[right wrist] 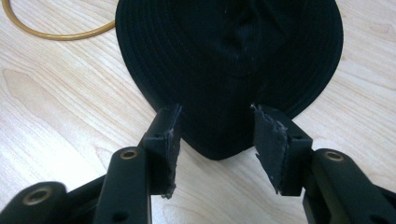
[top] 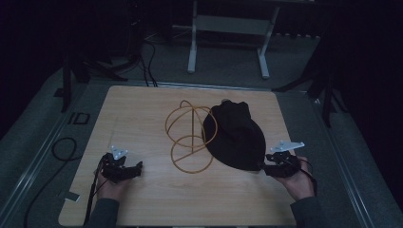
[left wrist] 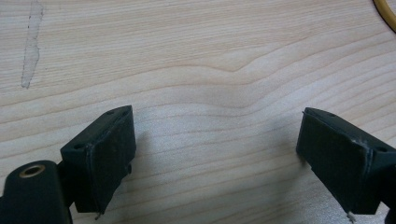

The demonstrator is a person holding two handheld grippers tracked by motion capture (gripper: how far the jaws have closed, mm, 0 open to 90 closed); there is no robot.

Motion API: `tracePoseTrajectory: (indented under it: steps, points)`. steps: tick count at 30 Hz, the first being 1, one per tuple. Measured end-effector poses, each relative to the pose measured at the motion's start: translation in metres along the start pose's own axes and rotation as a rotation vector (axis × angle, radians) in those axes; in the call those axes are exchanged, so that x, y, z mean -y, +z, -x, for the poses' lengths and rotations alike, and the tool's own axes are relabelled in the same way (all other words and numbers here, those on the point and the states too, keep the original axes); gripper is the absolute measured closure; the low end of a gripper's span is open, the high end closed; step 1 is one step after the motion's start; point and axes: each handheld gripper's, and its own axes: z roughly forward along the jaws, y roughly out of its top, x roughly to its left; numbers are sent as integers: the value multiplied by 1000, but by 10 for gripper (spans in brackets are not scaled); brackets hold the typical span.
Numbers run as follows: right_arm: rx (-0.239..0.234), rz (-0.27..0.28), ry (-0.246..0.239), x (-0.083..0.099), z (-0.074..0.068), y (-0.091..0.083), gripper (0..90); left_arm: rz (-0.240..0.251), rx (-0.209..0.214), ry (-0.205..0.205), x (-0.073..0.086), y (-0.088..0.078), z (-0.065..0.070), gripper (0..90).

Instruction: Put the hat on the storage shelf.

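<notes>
Clearly we are straddling the black hat's [right wrist: 229, 56] brim with the right gripper [right wrist: 215, 140] gaping, beside the wire stand [top: 190, 137]; closing shallow risks slipping off, left gripper [left wrist: 215, 158] idling open

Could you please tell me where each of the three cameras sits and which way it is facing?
High view: above the person's side, looking forward and down on the table; both forearms, left gripper and right gripper show.
Left gripper view: rides the left gripper, looking down at bare wood; its jaws stand wide apart.
Right gripper view: rides the right gripper, facing the black hat; the brim tip lies between open jaws.
Shared: hat and yellow wire frame in the high and right gripper views.
</notes>
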Motion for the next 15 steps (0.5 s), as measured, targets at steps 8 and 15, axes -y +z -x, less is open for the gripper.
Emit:
tracePoseTrajectory:
  steps: [8,15]
  points:
    - [-21,-36,-20,-19,3,0,449,0,0,1,0,0,0,123]
    - [-39,-72,-29,-29,4,6,437,-1,0,2,0,0,0,123]
